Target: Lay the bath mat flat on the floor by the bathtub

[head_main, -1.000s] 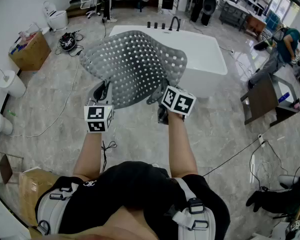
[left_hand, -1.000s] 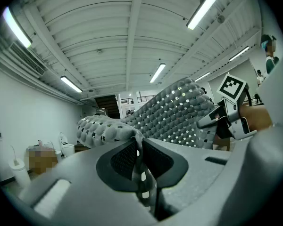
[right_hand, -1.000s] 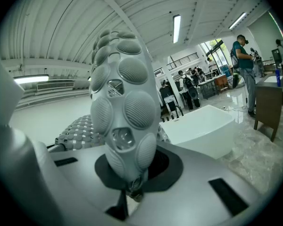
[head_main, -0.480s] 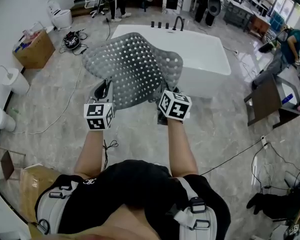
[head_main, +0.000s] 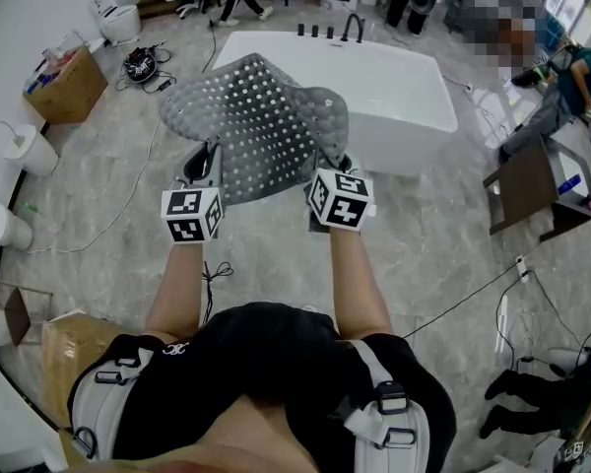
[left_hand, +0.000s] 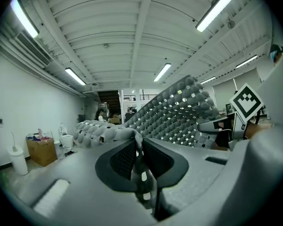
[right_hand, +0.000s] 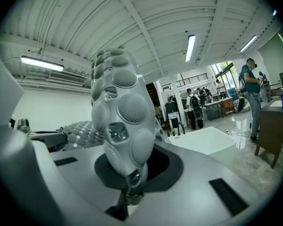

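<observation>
Bath mat [head_main: 261,126], grey, perforated, with rounded cups on one face, is held in the air on the near side of the bathtub [head_main: 394,77], in front of its left end. It is humped and curled rather than flat, and no part of it touches the floor [head_main: 266,254]. Left gripper [head_main: 201,168]: jaws pressed together on the mat's near left edge; the left gripper view shows a thin fold of mat pinched between the two dark pads. Right gripper [head_main: 333,172]: jaws clamped on the near right edge; in the right gripper view the mat rises straight out of the pinch and blocks the middle of that view. In the head view both sets of jaw tips are largely covered by the marker cubes [head_main: 190,215] and the mat's hanging edge. The mat hides the tub's near-left wall and the floor strip in front of it. Dark taps [head_main: 340,30] on the tub's far rim are too small to read in detail. The person's torso [head_main: 266,382] covers the floor nearest the camera.
</observation>
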A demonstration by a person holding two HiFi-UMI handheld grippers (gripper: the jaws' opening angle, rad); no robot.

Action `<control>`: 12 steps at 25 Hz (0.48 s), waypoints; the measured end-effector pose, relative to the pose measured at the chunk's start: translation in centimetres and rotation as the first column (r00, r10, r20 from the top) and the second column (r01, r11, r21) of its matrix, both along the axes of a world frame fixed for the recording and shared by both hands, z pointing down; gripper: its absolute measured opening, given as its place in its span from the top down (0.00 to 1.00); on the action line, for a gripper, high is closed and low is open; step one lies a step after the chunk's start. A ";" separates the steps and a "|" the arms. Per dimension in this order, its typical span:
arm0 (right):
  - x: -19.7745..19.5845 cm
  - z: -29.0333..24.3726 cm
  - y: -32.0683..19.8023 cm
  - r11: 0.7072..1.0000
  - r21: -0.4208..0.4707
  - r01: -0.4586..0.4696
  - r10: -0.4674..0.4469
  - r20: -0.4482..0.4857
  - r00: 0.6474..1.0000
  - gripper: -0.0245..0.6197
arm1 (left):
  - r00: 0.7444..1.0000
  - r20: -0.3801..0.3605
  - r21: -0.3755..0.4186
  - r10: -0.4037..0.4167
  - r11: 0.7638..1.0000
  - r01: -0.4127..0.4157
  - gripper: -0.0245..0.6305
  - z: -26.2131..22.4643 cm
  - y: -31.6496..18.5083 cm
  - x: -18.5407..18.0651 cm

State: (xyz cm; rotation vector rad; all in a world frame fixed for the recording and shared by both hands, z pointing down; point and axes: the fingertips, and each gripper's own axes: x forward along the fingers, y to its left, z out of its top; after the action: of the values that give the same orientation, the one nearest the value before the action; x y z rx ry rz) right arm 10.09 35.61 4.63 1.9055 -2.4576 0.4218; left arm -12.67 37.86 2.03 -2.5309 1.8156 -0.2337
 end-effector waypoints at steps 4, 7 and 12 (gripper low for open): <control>0.9 0.3 0.2 1.000 0.001 0.007 -0.007 0.003 1.000 0.93 | 1.000 0.004 -0.001 -0.004 1.000 0.004 0.90 0.2 0.0 0.8; 1.4 0.1 0.2 1.000 0.006 0.009 -0.009 0.009 1.000 0.93 | 1.000 0.010 0.003 -0.008 1.000 0.008 0.90 -0.1 0.0 1.2; 3.3 0.0 0.0 1.000 0.021 0.005 -0.005 0.019 1.000 0.93 | 1.000 0.013 0.002 -0.015 1.000 0.015 0.89 -0.1 -0.3 2.7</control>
State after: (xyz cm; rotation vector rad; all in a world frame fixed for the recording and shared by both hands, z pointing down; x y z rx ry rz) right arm 13.42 35.56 4.60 1.9115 -2.4879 0.4185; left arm -10.00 37.56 1.90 -2.5095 1.8306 -0.2479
